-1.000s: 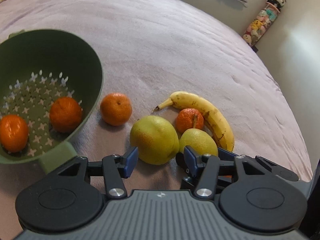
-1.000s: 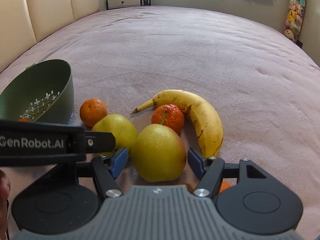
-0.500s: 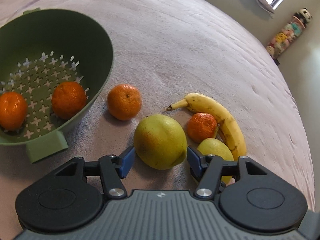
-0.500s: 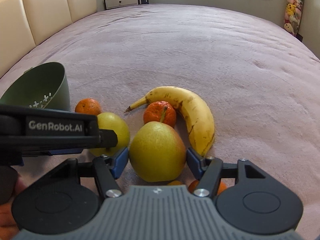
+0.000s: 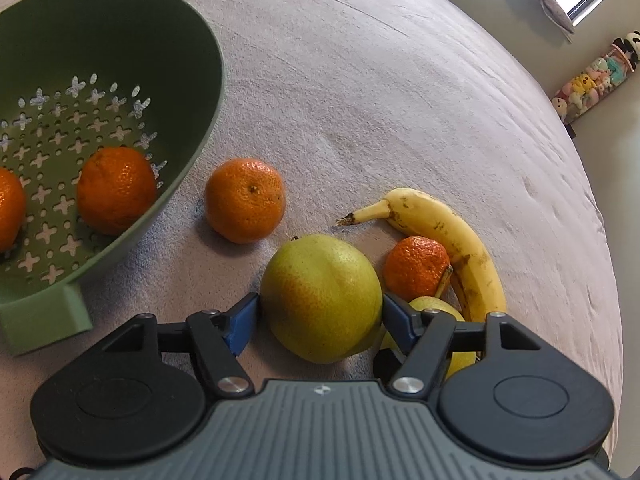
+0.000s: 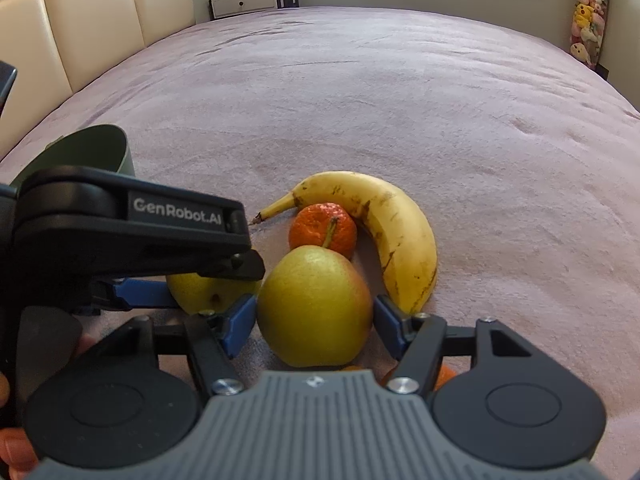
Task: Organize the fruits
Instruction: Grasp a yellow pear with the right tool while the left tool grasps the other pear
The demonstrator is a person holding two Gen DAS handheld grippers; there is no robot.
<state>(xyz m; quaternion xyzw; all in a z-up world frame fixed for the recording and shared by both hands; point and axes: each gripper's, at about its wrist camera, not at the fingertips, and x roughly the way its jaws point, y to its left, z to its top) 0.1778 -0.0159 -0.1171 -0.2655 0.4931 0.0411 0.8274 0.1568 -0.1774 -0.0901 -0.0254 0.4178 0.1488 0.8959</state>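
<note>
The colander is a dull olive green, its floor pierced with a pattern of small crosses and dots showing pale through. Two bright orange mandarins lie in it, and a third mandarin of the same orange sits on the mauve-pink blanket. The near pear is yellow-green with a reddish blush on one side; the second pear is yellow-green with a pink flush too. The banana is yellow, flecked with brown marks. The headboard is cream. Both grippers are black and grey with blue pads.
</note>
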